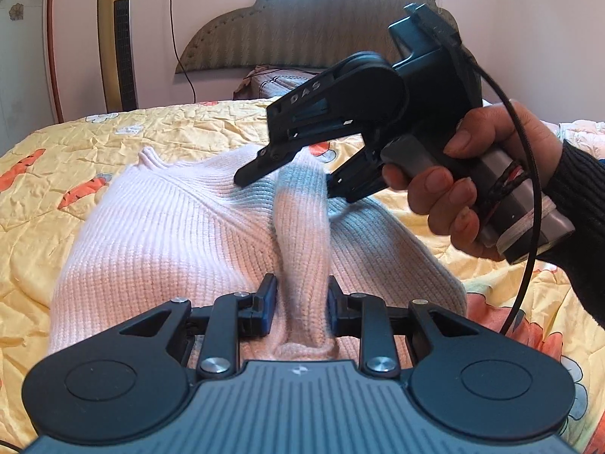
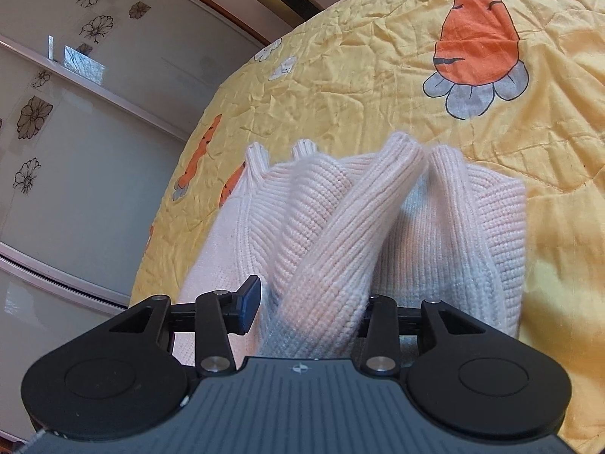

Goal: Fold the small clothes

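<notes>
A pale pink ribbed knit sweater [image 1: 159, 234] lies on the yellow bedspread [image 1: 75, 143]. One sleeve [image 1: 300, 227] is raised in a ridge across the body. My left gripper [image 1: 301, 302] is shut on the near end of that sleeve. My right gripper [image 1: 283, 176], held by a hand, straddles the far end of the sleeve with its jaws apart. In the right wrist view the sleeve [image 2: 340, 249] runs between the right gripper's [image 2: 310, 302] spread fingers; the right finger is hidden behind the knit. The sweater's body [image 2: 472, 249] lies beneath.
The bedspread [image 2: 378, 75] has orange carrot prints. A padded headboard [image 1: 302, 30], a pillow [image 1: 280, 83] and a gold tower fan [image 1: 115, 38] stand at the far end. A wardrobe with flower-patterned doors [image 2: 75, 132] stands beside the bed.
</notes>
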{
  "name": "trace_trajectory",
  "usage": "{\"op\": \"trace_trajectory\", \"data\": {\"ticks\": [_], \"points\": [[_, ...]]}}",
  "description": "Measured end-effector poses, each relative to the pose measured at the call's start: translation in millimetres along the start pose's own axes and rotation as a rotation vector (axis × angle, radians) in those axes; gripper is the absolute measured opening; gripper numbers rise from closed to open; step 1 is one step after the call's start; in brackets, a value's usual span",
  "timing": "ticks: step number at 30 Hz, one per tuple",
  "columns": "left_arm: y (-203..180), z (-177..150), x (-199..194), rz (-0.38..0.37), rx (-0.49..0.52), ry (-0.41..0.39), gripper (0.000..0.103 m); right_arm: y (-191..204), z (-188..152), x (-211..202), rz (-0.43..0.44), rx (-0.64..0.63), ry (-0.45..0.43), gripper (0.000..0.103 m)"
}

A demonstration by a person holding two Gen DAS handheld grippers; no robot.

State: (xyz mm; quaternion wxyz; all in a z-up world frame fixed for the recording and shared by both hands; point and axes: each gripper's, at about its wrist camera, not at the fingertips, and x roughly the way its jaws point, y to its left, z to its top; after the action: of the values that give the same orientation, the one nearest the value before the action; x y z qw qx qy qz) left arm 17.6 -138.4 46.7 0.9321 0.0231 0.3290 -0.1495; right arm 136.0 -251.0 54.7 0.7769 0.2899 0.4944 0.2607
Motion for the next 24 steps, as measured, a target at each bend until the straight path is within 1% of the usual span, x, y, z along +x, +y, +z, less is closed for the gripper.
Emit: {"op": "trace_trajectory", "data": {"ticks": [1, 3, 4, 5, 7, 8, 9, 10, 11, 12, 14, 15, 16, 17, 18, 19, 20, 21, 23, 24], "points": [[0, 0, 0, 0.001, -0.001, 0.0, 0.026, 1, 1, -3, -0.009, 0.0, -0.01, 0.048], [-2, 0, 0, 0.003, 0.001, -0.001, 0.027, 1, 4, -11, -0.017, -0.004, -0.047, 0.058], [-3, -1, 0, 0.007, 0.005, -0.002, 0.028, 0, 4, -14, -0.012, -0.005, -0.056, 0.062], [-5, -1, -1, 0.011, 0.012, -0.003, 0.028, 1, 5, -13, -0.019, -0.017, -0.047, 0.066], [-6, -1, -1, 0.014, 0.018, -0.003, 0.029, 5, 5, -8, -0.073, -0.056, -0.029, 0.067], [-7, -1, -2, 0.013, 0.016, -0.002, 0.029, 7, 5, -6, -0.099, -0.076, -0.033, 0.065], [-7, -1, -2, 0.012, 0.013, -0.001, 0.029, 8, 6, -4, -0.119, -0.092, -0.039, 0.061], [-6, 0, -2, 0.012, 0.012, 0.0, 0.029, 8, 7, -4, -0.133, -0.095, -0.04, 0.059], [-7, 0, -2, 0.014, 0.014, 0.0, 0.029, 6, 8, -4, -0.132, -0.095, -0.042, 0.051], [-7, 0, -2, 0.016, 0.017, -0.001, 0.029, 6, 8, -4, -0.127, -0.102, -0.048, 0.049], [-10, -1, -2, 0.022, 0.031, -0.005, 0.028, 6, 6, -1, -0.146, -0.13, -0.042, 0.044], [-11, -1, -3, 0.026, 0.028, -0.008, 0.025, 7, 5, 1, -0.156, -0.144, -0.041, 0.039], [-11, 1, -4, 0.027, 0.017, -0.014, 0.023, 8, 4, 2, -0.159, -0.163, -0.043, 0.037], [-14, 3, -6, 0.03, 0.014, -0.021, 0.023, 9, 4, 1, -0.145, -0.172, -0.045, 0.027], [-17, 6, -9, 0.026, 0.014, -0.033, 0.021, 10, 4, -1, -0.126, -0.169, -0.05, 0.024], [-21, 9, -12, 0.016, 0.016, -0.05, 0.019, 12, 5, -5, -0.119, -0.179, -0.066, 0.022], [-26, 13, -16, -0.003, 0.024, -0.07, 0.015, 15, 7, -8, -0.111, -0.192, -0.079, 0.022], [-32, 18, -20, -0.054, 0.035, -0.078, 0.006, 19, 8, -13, -0.098, -0.207, -0.094, 0.022], [-48, 22, -20, -0.082, 0.052, -0.069, 0.005, 25, 12, -22, -0.062, -0.223, -0.119, 0.021], [-54, 21, -14, -0.105, 0.06, -0.052, 0.005, 27, 14, -26, -0.05, -0.232, -0.125, 0.021]]}}
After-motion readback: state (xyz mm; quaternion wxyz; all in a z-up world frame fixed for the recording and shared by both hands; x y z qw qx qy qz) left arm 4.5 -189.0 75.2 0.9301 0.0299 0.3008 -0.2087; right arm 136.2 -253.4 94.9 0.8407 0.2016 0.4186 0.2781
